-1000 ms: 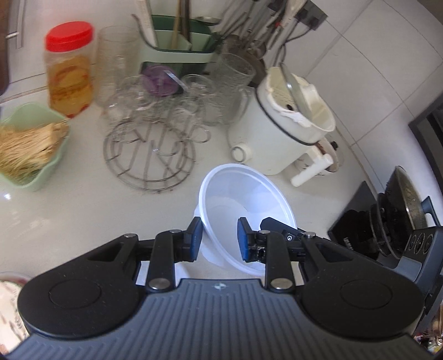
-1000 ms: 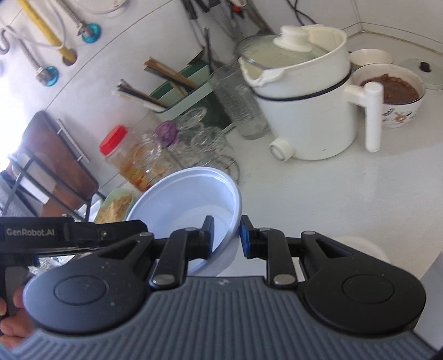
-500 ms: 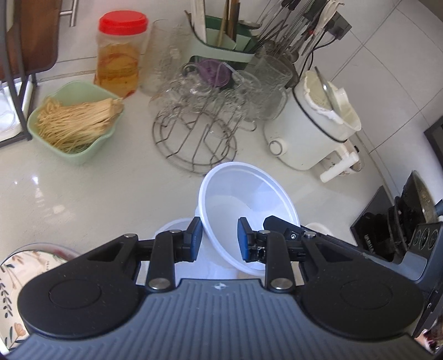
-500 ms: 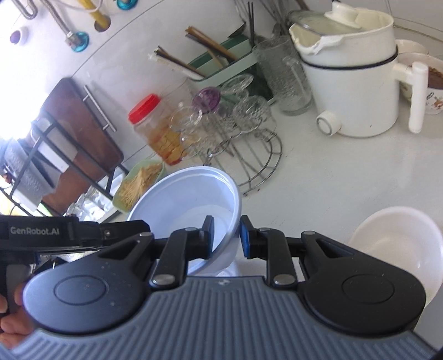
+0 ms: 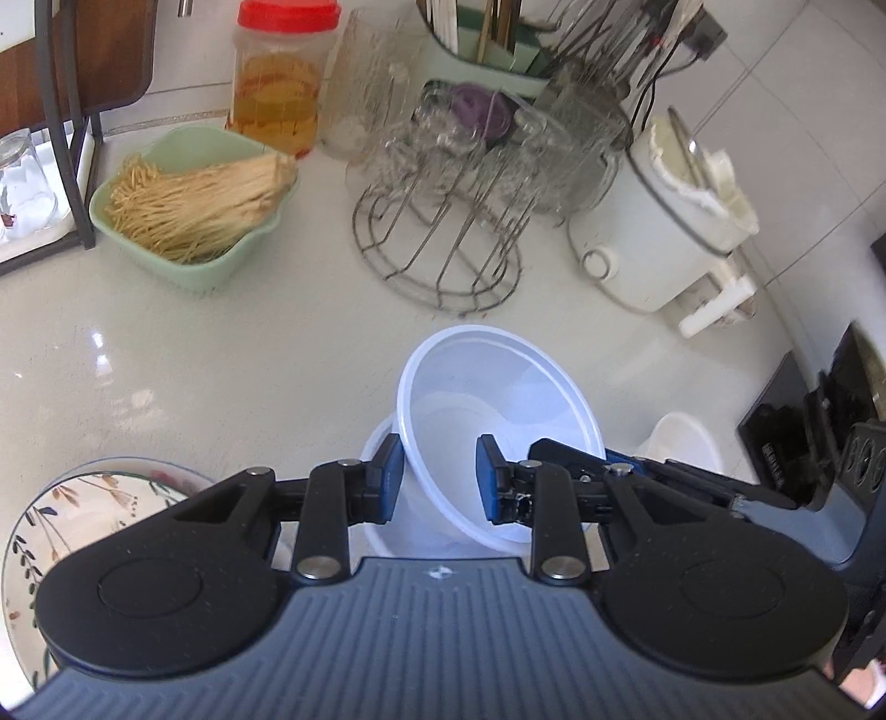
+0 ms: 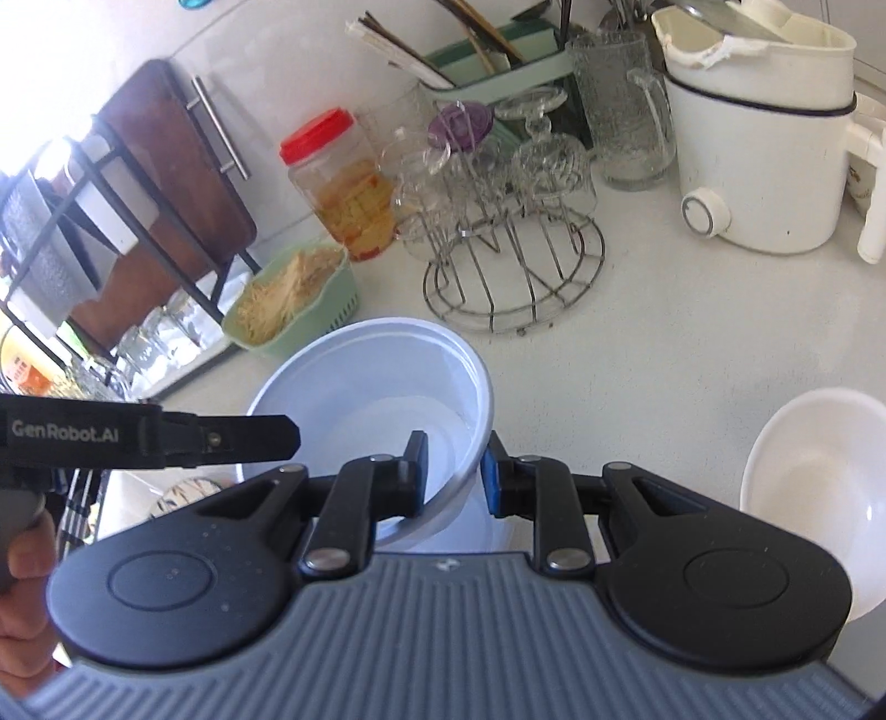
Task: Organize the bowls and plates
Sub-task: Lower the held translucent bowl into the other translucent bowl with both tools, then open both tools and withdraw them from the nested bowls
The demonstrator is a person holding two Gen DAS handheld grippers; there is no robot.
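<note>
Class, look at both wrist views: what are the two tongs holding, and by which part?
Both hold the same white plastic bowl by its rim: the left tongs pinch the near edge, the right tongs the opposite side.

Both wrist views look steeply down, close, sharing the white bowl (image 5: 498,399).

Bright daylight; glare on counter (image 5: 99,338); blurred glassware (image 5: 476,144); fisheye-bent edges

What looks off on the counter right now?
The white pot's rim lining looks torn and ragged, with its lid sitting askew. The clear bowl, held at its rim by both grippers, is tilted over another bowl. Nothing looks spilled.
</note>
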